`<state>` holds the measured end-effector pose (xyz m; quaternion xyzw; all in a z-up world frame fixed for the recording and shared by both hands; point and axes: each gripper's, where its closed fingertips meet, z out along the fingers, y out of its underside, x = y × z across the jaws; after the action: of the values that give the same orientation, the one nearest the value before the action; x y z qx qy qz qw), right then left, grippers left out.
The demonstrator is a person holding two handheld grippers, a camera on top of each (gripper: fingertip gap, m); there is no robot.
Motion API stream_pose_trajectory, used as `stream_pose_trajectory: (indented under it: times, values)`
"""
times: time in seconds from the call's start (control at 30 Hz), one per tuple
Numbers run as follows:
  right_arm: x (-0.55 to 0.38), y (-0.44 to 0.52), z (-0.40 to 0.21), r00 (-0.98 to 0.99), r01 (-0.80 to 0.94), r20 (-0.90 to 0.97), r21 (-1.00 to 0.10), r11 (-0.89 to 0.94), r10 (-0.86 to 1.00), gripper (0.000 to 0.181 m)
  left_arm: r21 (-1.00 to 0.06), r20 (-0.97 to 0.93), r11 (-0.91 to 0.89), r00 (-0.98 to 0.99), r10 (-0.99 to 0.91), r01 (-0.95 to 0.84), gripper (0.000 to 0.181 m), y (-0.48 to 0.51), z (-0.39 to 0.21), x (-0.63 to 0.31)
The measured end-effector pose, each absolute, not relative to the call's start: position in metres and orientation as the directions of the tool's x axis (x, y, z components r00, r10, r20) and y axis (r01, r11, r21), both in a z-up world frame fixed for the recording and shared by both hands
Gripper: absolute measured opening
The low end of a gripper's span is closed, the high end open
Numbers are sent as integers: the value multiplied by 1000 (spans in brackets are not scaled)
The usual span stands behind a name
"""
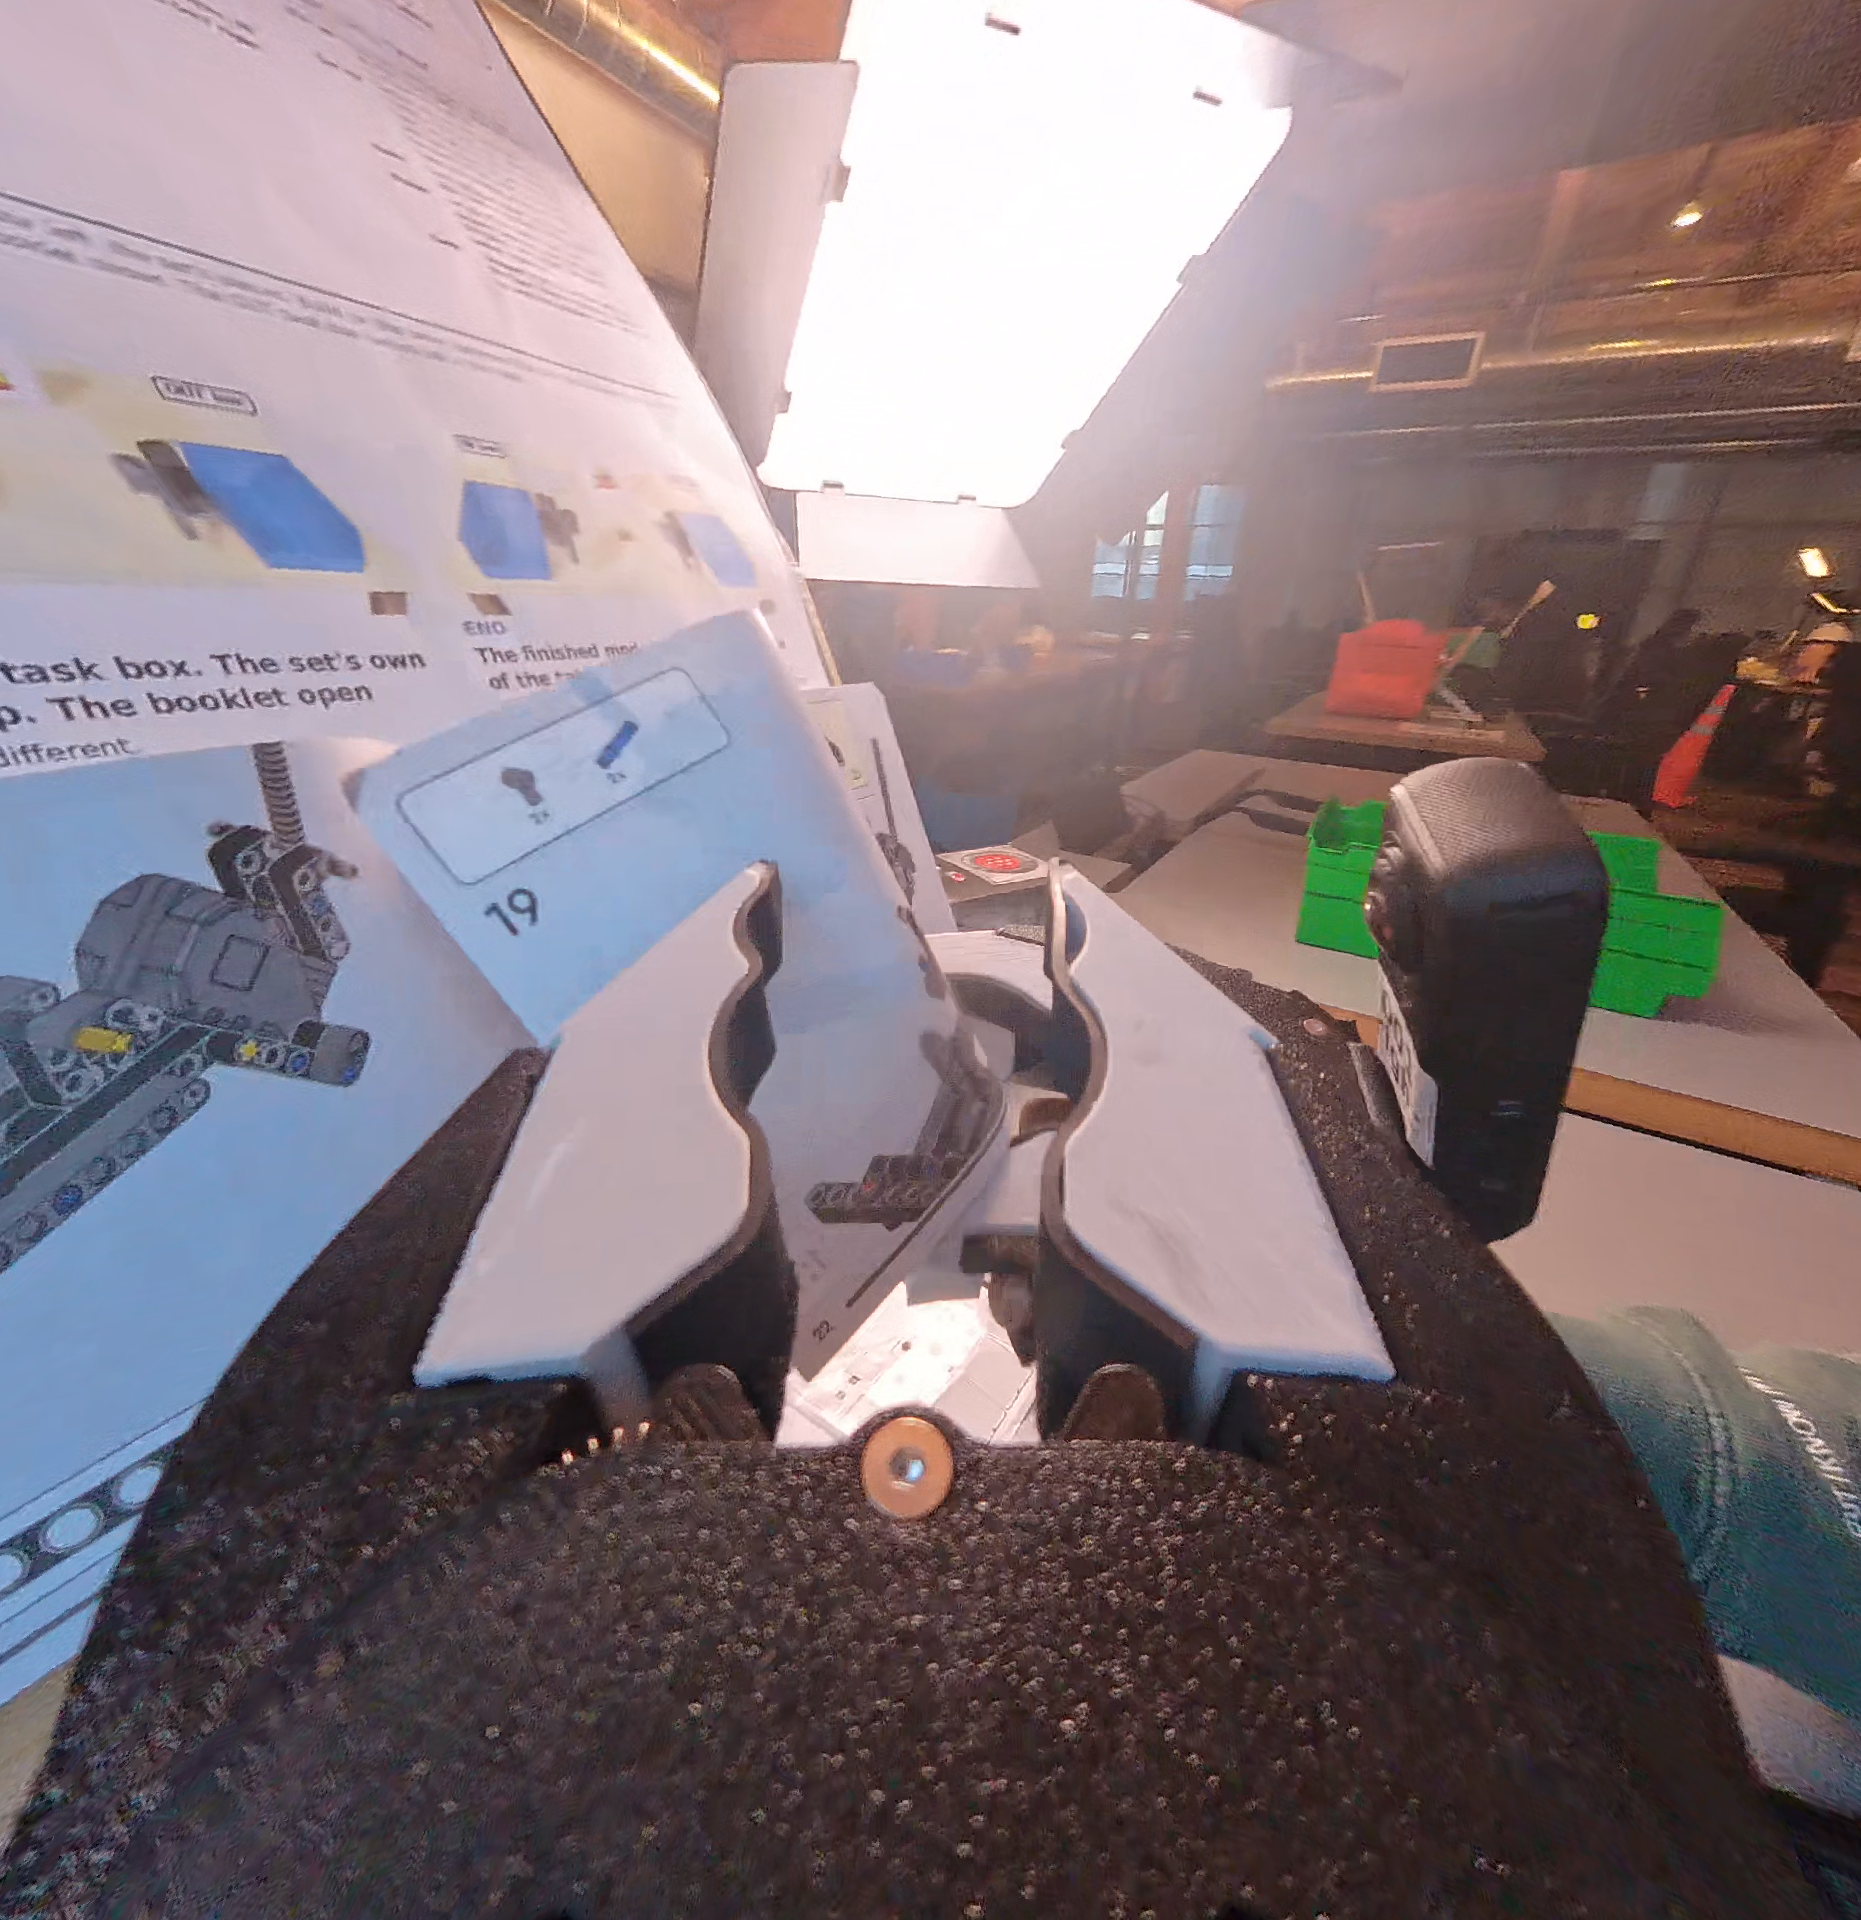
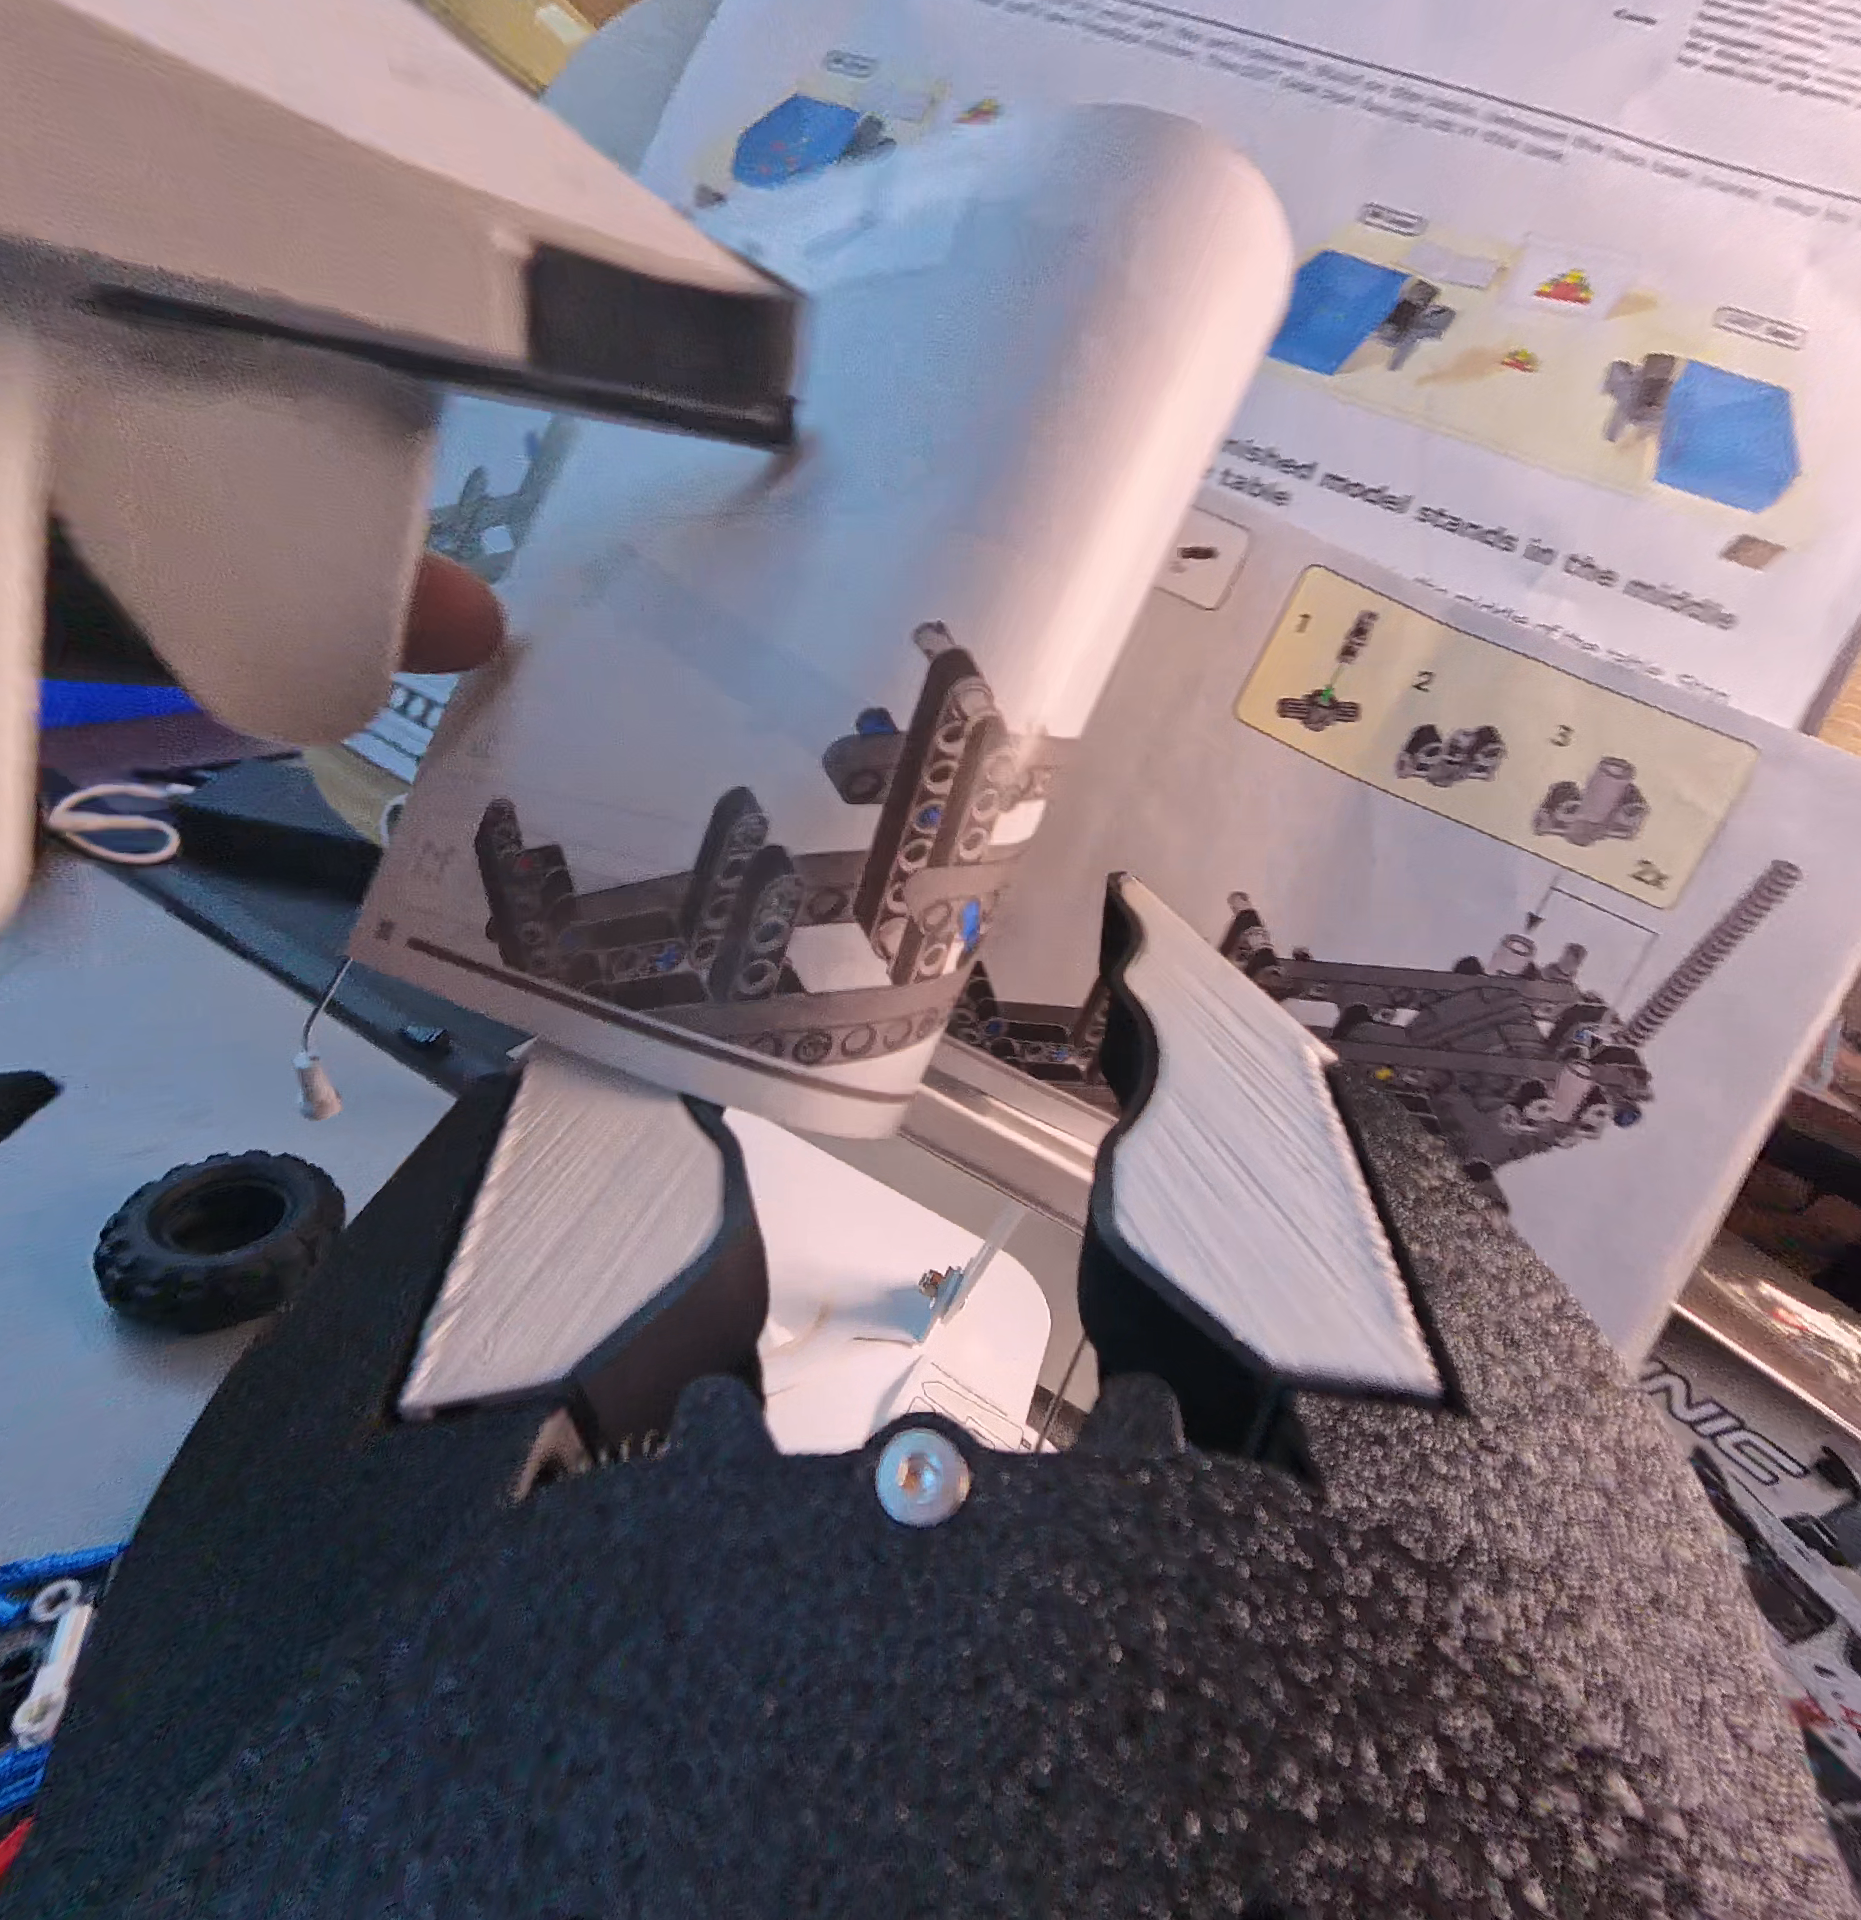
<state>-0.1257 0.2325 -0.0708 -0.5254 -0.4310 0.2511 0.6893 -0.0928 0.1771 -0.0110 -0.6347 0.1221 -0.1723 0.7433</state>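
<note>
both claws apart around a curling booklet page

left gripper [image 1: 910, 894] has fingers spread, a booklet page [image 1: 635, 831] standing between them, closer to its left finger. right gripper [image 2: 905, 997] is also apart, its left fingertip hidden under the curled page. a black tyre [image 2: 219, 1242] lies on the table [image 2: 126, 1049]. behind, a printed instruction sheet [image 2: 1528, 260].

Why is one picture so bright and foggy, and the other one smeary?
In the left wrist view, a glaring light panel overhead washes out to pure white and lays haze over the room behind; the booklet page is fairly sharp. In the right wrist view, the left gripper at upper left and the curled page are smeared by motion blur, while the tyre looks crisper.
</note>
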Motion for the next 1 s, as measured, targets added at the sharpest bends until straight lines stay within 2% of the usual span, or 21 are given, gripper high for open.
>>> stream_pose_trajectory:
  times: [0.17, 0.27, 0.4, 0.5, 0.63, 0.7, 0.8, 0.9, 1.0]
  values:
    - [-87, 268, -60, 597, 36, 222, -967, 251, 771, 54, -984, -44, 180, 958, -283, 8, 51, 157, -9, -122]
    - [-63, 286, -52, 641, -12, 156, -977, 213, 752, 51, -992, -74, 116, 982, -175, -54, 51, 154, -30, -151]
    - [-34, 313, -51, 713, 4, 134, -982, 188, 688, 52, -989, -145, -13, 989, -40, -145, 55, 155, -64, -188]
    - [-15, 333, -63, 759, 57, 149, -985, 163, 634, 52, -986, -162, -38, 986, 26, -161, 60, 153, -76, -206]
    - [8, 329, -37, 801, -31, 108, -975, 220, 588, 45, -986, -167, -36, 984, 60, -165, 67, 155, -80, -214]
    - [5, 305, -11, 769, -88, 132, -947, 308, 626, 34, -983, -184, -29, 981, 61, -182, 67, 155, -79, -212]
    - [-38, 247, -1, 550, -144, 229, -921, 361, 803, 12, -980, -196, -22, 979, 52, -195, 67, 156, -79, -208]
    - [-95, 202, -41, 293, -39, 262, -958, 285, 920, 7, -980, -197, -25, 979, 44, -196, 67, 157, -81, -205]
    - [-113, 220, -82, 392, 132, 319, -948, 290, 863, 12, -980, -196, -35, 980, 39, -195, 67, 157, -85, -206]
